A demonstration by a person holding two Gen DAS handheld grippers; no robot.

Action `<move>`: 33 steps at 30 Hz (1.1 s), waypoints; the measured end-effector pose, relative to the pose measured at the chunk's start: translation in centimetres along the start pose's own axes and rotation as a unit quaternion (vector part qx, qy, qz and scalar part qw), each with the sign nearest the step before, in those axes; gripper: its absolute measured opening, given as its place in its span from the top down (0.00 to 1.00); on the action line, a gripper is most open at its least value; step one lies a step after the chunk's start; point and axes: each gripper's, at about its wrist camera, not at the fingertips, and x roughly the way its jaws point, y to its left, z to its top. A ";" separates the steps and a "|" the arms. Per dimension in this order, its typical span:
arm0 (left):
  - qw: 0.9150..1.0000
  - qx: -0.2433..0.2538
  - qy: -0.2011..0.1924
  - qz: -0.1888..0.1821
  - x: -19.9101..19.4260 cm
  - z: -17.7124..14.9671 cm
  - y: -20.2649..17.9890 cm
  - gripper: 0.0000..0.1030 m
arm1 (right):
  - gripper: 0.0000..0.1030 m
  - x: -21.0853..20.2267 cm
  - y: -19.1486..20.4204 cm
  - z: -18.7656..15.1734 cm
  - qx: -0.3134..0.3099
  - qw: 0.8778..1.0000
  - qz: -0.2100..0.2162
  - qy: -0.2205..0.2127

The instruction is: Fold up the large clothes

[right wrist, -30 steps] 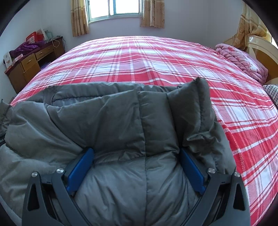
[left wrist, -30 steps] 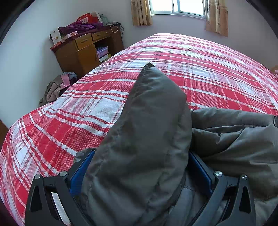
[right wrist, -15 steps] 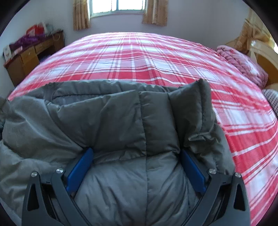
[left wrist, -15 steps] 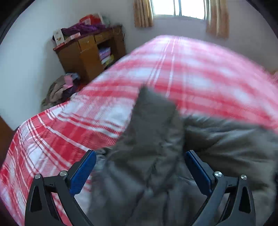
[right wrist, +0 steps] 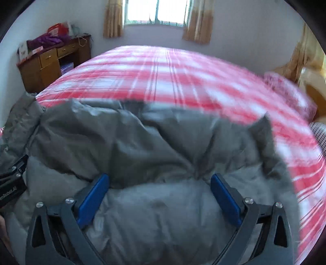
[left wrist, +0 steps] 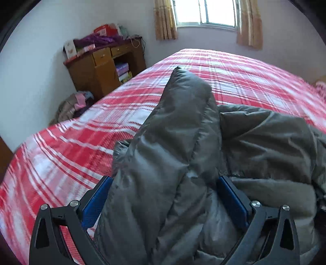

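Left wrist view: plaid bed (left wrist: 61, 155) fills the frame from 9 to 3 o'clock; wooden desk (left wrist: 101, 67) at 10 o'clock against the wall; window (left wrist: 205, 12) at 12. Grey puffer jacket (left wrist: 183, 163) occupies the lower half, 4 to 7 o'clock, its near edge bunched and lifted off the bed into a peak pointing to 12.

Left gripper (left wrist: 164, 195): blue pads (left wrist: 95, 203) stand wide apart, thick wad of jacket packed between them. Whether it pinches, I cannot tell; the padding hides the contact.

Right wrist view: jacket (right wrist: 152, 152) spreads 8 to 4 o'clock over the bed (right wrist: 173, 77). Right gripper (right wrist: 160, 193) likewise has pads wide with quilted fabric bulging between them; grip unconfirmed. The left gripper's body (right wrist: 12, 183) shows at 9 o'clock, near.

Step, as judged: mid-fold, near hem raised at two points, ready to go toward 12. Frames blurred.

Next move calls for both grippers travelling together, level, so the fold lands square; bulky padding may slip.
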 end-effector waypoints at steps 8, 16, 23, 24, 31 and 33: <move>1.000 0.008 0.008 0.015 1.0 -0.1 -0.9 0.01 | 0.00 1.4 0.4 -0.6 -0.009 1.000 -0.006 0.011; 1.000 0.008 0.010 0.018 1.4 -0.1 -1.1 0.01 | 0.00 2.3 1.0 -0.1 -0.022 0.999 -0.015 0.024; 0.999 0.027 -0.018 0.034 -3.6 -0.1 -0.3 0.01 | 0.00 1.9 0.9 0.3 -0.027 0.999 -0.009 0.036; 0.999 0.023 -0.034 0.016 -5.6 -0.7 0.6 0.01 | 0.00 1.1 0.7 0.2 -0.031 0.999 -0.007 0.034; 1.000 -0.024 0.017 -0.008 -7.9 -7.3 6.2 0.01 | 0.00 -9.8 0.0 -6.5 -0.037 0.998 -0.004 -0.058; 0.997 -0.052 0.053 -0.016 -6.1 -8.9 7.4 0.01 | 0.00 -10.4 0.2 -8.1 -0.042 0.997 -0.010 -0.061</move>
